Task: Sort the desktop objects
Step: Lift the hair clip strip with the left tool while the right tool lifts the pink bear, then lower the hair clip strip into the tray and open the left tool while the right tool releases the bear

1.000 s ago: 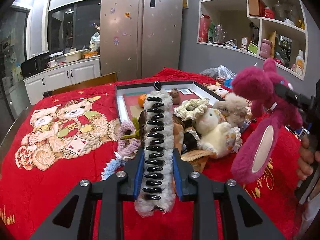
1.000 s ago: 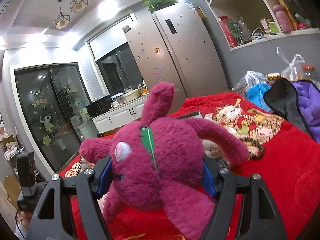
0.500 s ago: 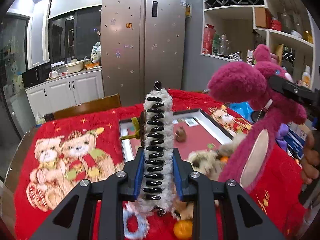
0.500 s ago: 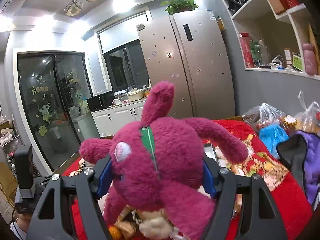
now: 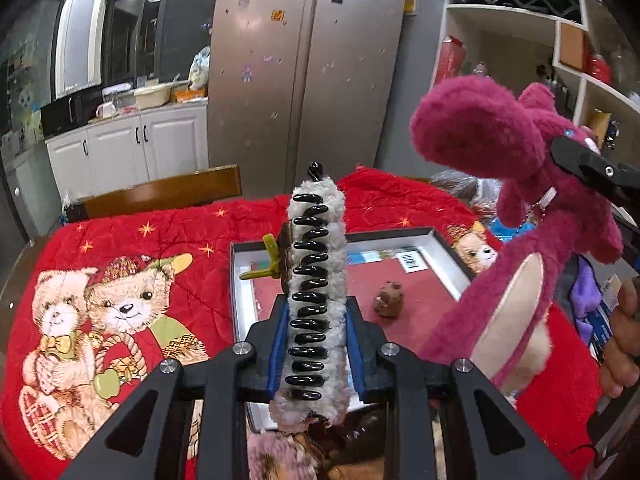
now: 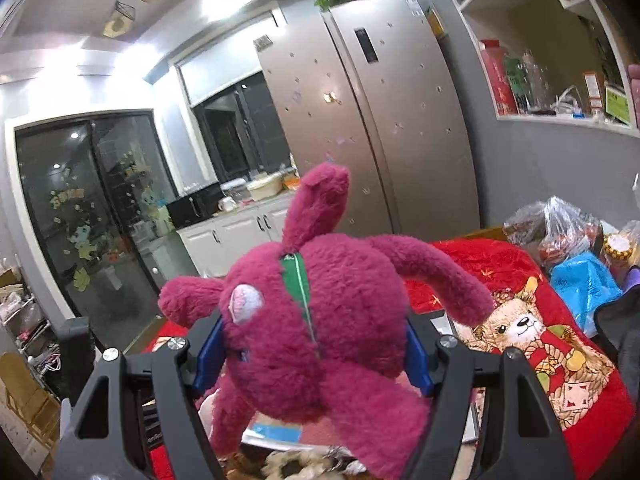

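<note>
My left gripper (image 5: 316, 344) is shut on a fuzzy grey hair claw (image 5: 316, 276) with black teeth, held upright over the near edge of a white-rimmed tray (image 5: 444, 246) with a red floor. An olive-green piece (image 5: 268, 260) sticks out behind the claw. A small brown plush (image 5: 387, 300) lies in the tray. My right gripper (image 6: 312, 352) is shut on a magenta plush bear (image 6: 340, 300), which hangs in the air at the right of the left wrist view, magenta plush bear (image 5: 480, 136), beside the tray.
A red quilt with bear prints (image 5: 120, 304) covers the table. Several soft toys lie heaped under the grippers (image 5: 280, 456). A wooden chair back (image 5: 168, 194) stands at the far edge. Plastic bags (image 6: 560, 232) and a dark garment (image 6: 624, 320) sit right. A person's hand (image 5: 624, 340) shows at the right.
Both grippers have risen and moved forward with their loads. The heap of toys has slid under the view and the tray now lies close in front.
</note>
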Available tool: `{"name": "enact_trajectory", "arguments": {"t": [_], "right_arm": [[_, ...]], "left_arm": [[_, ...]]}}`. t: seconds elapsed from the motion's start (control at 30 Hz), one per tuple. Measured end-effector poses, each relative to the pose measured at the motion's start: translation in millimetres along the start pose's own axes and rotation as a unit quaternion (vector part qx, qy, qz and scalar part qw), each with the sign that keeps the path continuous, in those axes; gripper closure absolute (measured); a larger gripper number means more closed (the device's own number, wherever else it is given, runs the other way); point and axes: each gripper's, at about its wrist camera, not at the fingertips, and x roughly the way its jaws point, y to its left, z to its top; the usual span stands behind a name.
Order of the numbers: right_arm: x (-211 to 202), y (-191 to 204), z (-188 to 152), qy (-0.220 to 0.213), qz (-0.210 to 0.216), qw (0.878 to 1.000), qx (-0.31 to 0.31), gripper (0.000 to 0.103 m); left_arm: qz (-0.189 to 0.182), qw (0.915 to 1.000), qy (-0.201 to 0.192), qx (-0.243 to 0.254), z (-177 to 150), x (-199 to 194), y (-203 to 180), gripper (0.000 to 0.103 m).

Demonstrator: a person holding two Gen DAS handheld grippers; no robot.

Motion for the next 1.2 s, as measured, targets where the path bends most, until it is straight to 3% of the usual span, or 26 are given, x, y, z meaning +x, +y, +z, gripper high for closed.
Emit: {"name": "enact_trajectory", "arguments": {"t": [0.2, 0.33, 0.4, 0.47, 0.73, 0.9, 1.2], "right_arm": [[57, -21, -25, 0.054, -0.031, 0.998, -0.012, 0.029], [88, -41, -48, 0.09, -0.039, 0.995, -0.002, 0.029], [101, -49, -53, 0.103, -0.046, 0.994, -0.002, 0.029], [108, -53, -57, 0.109, -0.059, 0.992, -0.013, 0.029], [127, -59, -68, 0.148, -0.097, 0.984, -0.032, 0.029], [139, -50, -81, 0.163, -0.122, 0.977, -0.059, 0.029], [147, -53, -90, 0.182, -0.122, 0.974, -0.054, 0.029]], "left_arm": [[-0.019, 0.9995, 0.025, -0.001, -10, 33, 8, 0.076], [-0.003, 0.9986, 0.047, 0.022, -16, 55, 7, 0.076], [-0.018, 0.9977, 0.064, 0.012, -18, 66, 10, 0.076], [-0.032, 0.9971, 0.068, 0.006, -17, 72, 10, 0.076], [-0.02, 0.9959, 0.074, 0.047, -21, 81, -3, 0.076], [-0.023, 0.996, 0.079, 0.036, -23, 82, 3, 0.076], [-0.024, 0.993, 0.108, 0.041, -29, 97, 4, 0.075]]}}
